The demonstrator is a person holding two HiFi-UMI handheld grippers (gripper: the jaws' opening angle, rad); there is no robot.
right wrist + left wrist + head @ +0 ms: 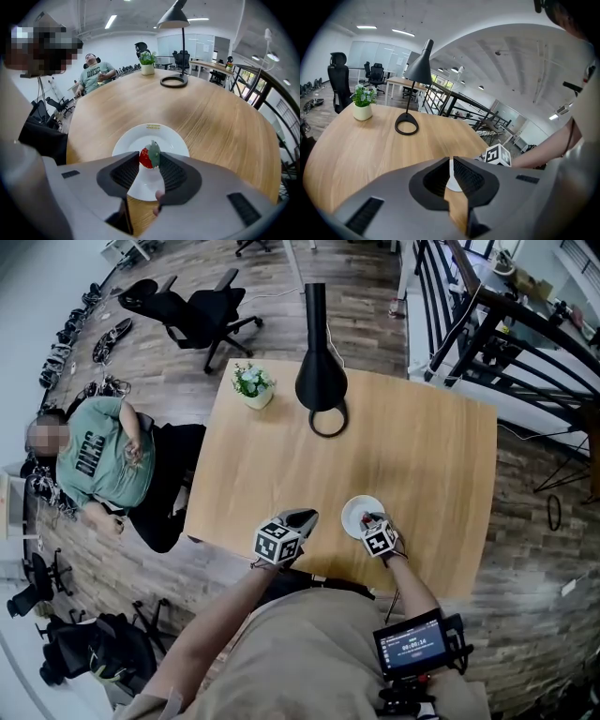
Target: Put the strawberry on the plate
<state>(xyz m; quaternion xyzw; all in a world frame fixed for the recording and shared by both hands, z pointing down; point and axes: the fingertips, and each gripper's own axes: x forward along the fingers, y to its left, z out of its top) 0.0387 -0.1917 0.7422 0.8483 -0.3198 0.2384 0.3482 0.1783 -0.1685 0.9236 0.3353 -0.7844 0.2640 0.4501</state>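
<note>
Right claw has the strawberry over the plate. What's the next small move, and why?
Probably ease the right claw straight down a little until the strawberry meets the white plate. The claw grips the berry on both sides over the plate's middle, so no sideways shift looks needed. Contact with the plate is not evident, and releasing from above might let the berry roll.

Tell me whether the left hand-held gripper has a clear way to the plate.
Probably yes: only bare table lies between the left hand-held gripper and the plate, though the right hand-held gripper holds the strawberry over it.
</note>
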